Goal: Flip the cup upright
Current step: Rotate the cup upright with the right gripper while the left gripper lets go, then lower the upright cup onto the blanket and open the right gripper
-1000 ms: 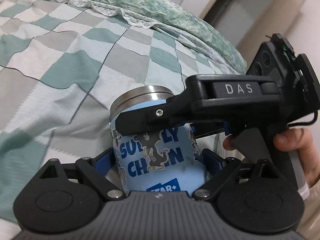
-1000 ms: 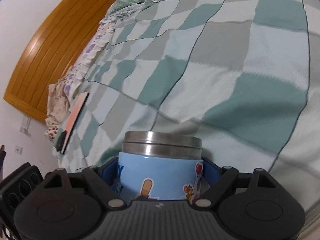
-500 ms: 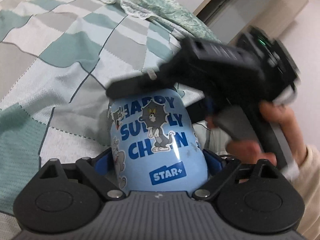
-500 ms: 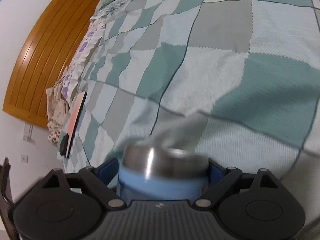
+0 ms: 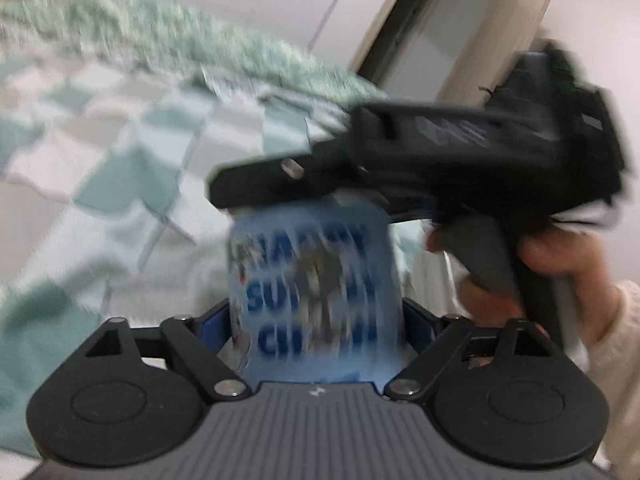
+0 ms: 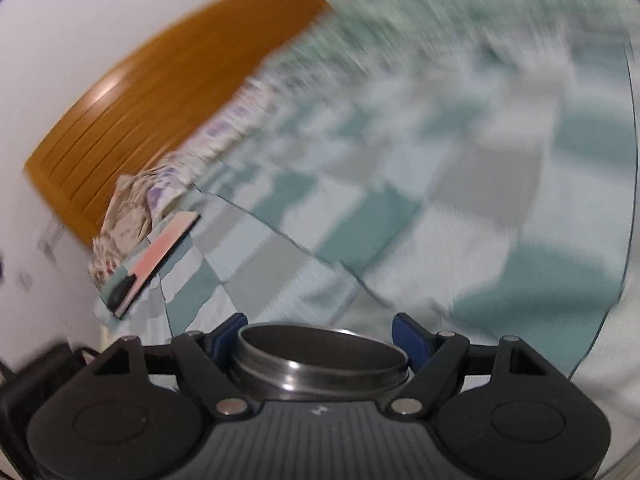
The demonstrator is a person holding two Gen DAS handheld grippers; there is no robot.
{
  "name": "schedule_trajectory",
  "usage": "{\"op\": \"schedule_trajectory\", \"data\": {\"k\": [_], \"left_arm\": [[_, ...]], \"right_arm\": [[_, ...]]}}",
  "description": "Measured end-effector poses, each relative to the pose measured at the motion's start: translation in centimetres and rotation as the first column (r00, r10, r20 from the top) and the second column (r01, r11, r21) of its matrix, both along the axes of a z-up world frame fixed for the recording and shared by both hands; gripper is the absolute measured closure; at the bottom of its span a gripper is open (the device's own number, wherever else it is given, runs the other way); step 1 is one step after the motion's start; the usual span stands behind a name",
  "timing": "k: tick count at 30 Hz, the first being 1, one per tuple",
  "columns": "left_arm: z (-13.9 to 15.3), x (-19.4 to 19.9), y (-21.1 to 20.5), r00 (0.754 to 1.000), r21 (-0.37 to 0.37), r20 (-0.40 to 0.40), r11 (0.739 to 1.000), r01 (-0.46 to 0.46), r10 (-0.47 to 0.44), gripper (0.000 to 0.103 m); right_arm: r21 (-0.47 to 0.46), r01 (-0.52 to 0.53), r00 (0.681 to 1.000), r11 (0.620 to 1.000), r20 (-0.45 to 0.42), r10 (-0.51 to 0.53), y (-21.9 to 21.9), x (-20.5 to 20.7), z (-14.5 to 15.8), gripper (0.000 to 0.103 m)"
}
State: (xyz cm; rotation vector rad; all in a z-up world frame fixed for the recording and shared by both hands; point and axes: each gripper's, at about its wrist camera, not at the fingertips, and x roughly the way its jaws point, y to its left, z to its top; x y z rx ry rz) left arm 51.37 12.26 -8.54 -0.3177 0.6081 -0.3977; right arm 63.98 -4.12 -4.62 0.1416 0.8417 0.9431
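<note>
The cup (image 5: pixel 316 300) is blue with cartoon print and a steel rim. In the blurred left wrist view it stands between the blue pads of my left gripper (image 5: pixel 316 320), which is shut on its body. My right gripper (image 5: pixel 400 172) reaches in from the right and covers the cup's top. In the right wrist view the cup's steel rim (image 6: pixel 320 356) with its dark opening sits between the blue pads of my right gripper (image 6: pixel 320 336), which is shut on it. The cup is held above the checked bedspread (image 6: pixel 460 220).
A wooden headboard (image 6: pixel 168 92) and a patterned pillow (image 6: pixel 136 208) lie at the bed's far end. A phone in a pink case (image 6: pixel 152 260) lies on the bedspread near them. A green blanket (image 5: pixel 160 40) and a doorway (image 5: pixel 400 28) are behind.
Both grippers have swung the cup, and the views have tilted up with heavy blur. The cup's dark opening now shows to the right wrist camera. Both grips have held.
</note>
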Motion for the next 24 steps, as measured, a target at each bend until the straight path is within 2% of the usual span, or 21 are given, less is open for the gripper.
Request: {"op": "schedule_trajectory", "data": {"k": [2, 3, 6, 11, 13, 17, 21, 23, 24], "left_arm": [[0.0, 0.1, -0.2, 0.999, 0.029, 0.033, 0.999, 0.017, -0.018, 0.016], [-0.2, 0.1, -0.3, 0.999, 0.027, 0.021, 0.999, 0.025, -0.026, 0.016], [-0.4, -1.1, -0.8, 0.999, 0.035, 0.013, 0.999, 0.030, -0.031, 0.015], [0.2, -3.8, -0.9, 1.000, 0.076, -0.004, 0.997, 0.027, -0.027, 0.012], [0.2, -4.9, -0.8, 1.000, 0.092, -0.016, 0.996, 0.016, -0.015, 0.012], [0.2, -7.1, 0.4, 0.998, 0.054, -0.056, 0.998, -0.028, 0.031, 0.009], [0.8, -9.2, 1.5, 0.990, 0.076, -0.069, 0.990, -0.115, 0.120, 0.008], [1.3, -10.2, 2.1, 0.982, 0.090, -0.072, 0.982, -0.169, 0.175, 0.008], [1.7, -11.0, 2.4, 0.979, 0.099, -0.065, 0.978, -0.185, 0.192, 0.008]], "right_arm": [[-0.033, -0.003, 0.997, 0.999, 0.073, 0.005, 0.1, -1.2, 0.8, 0.024], [-0.051, -0.003, 0.996, 0.999, 0.088, 0.007, 0.1, -1.6, 0.8, 0.024], [-0.034, -0.014, 0.984, 0.999, 0.176, 0.019, -0.5, -4.2, 0.8, 0.024], [-0.121, -0.039, 0.930, 0.992, 0.358, 0.080, 0.6, -9.6, 1.5, 0.023], [-0.146, -0.069, 0.932, 0.987, 0.344, 0.116, 1.3, -10.9, 1.5, 0.021], [-0.143, -0.064, 0.936, 0.988, 0.335, 0.110, 1.2, -12.2, 1.0, 0.019], [-0.122, -0.001, 0.947, 0.992, 0.317, 0.040, 0.7, -12.3, 1.1, 0.019], [-0.123, 0.045, 0.951, 0.991, 0.310, -0.004, 0.4, -12.4, 1.3, 0.016], [-0.129, 0.062, 0.951, 0.990, 0.310, -0.019, 0.4, -12.5, 1.3, 0.012]]}}
